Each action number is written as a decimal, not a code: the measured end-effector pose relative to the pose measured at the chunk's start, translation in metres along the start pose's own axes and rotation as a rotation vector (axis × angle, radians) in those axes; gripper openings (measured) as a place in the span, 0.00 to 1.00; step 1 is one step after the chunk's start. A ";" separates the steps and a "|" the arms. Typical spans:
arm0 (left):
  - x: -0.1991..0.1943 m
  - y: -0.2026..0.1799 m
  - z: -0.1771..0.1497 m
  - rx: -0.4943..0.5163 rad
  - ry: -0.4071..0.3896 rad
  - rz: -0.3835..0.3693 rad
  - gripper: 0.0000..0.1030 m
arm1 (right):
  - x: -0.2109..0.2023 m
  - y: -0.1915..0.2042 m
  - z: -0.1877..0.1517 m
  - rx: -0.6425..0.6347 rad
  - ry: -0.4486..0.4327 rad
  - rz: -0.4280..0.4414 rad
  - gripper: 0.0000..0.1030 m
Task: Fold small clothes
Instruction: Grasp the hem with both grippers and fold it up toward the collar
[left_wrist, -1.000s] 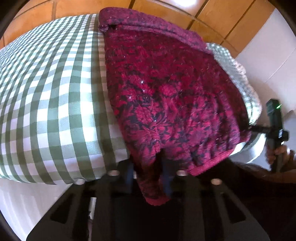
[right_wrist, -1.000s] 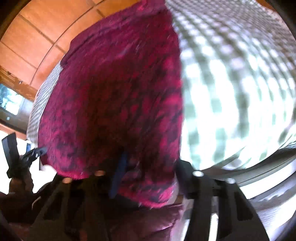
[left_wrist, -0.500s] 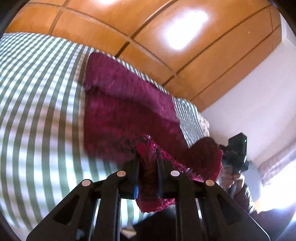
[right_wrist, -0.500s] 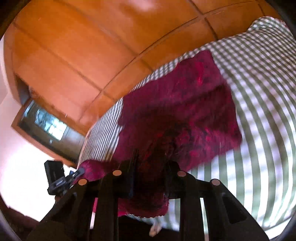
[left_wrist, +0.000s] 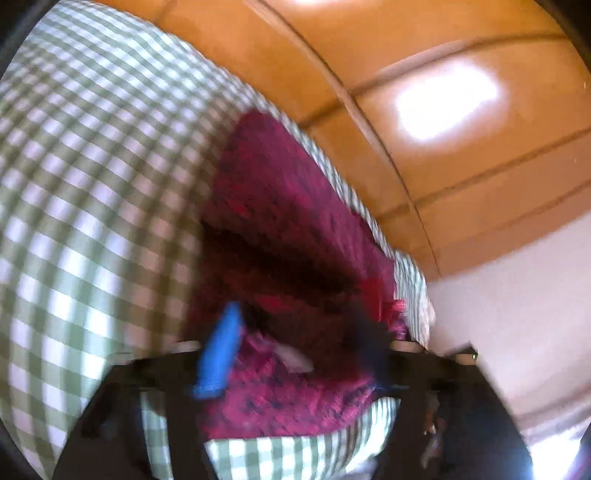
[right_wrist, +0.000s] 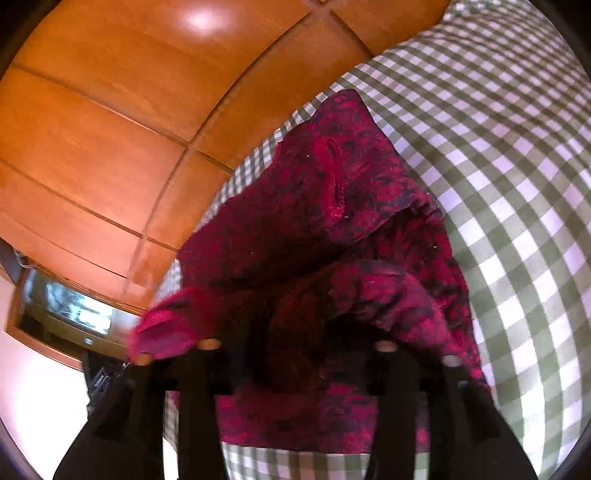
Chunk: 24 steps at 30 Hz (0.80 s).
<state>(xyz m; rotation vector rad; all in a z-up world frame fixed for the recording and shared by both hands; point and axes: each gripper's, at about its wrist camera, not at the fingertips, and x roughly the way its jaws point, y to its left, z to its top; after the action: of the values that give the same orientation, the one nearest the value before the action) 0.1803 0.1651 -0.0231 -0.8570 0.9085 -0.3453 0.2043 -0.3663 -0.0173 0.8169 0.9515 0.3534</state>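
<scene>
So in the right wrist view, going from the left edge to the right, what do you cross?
Wooden panelling → crimson patterned garment → green checked bedcover.

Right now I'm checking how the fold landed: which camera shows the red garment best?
The right wrist view: the red garment is sharp there, its upper layer doubled over the lower on the checked cloth. In the left wrist view the garment is motion-blurred, partly hidden behind the opening tongs' blue pad.
</scene>
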 end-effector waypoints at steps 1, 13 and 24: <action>-0.008 0.005 0.000 -0.004 -0.033 0.014 0.79 | -0.006 0.000 0.000 0.002 -0.015 0.023 0.85; -0.010 0.025 -0.074 0.226 0.095 0.031 0.76 | -0.012 -0.010 -0.042 -0.349 0.004 -0.406 0.53; -0.024 0.019 -0.095 0.327 0.113 0.097 0.12 | -0.032 0.001 -0.064 -0.376 -0.028 -0.389 0.13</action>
<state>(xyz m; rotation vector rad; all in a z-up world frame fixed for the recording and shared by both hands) 0.0880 0.1440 -0.0554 -0.4949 0.9629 -0.4470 0.1341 -0.3550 -0.0182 0.2837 0.9572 0.1723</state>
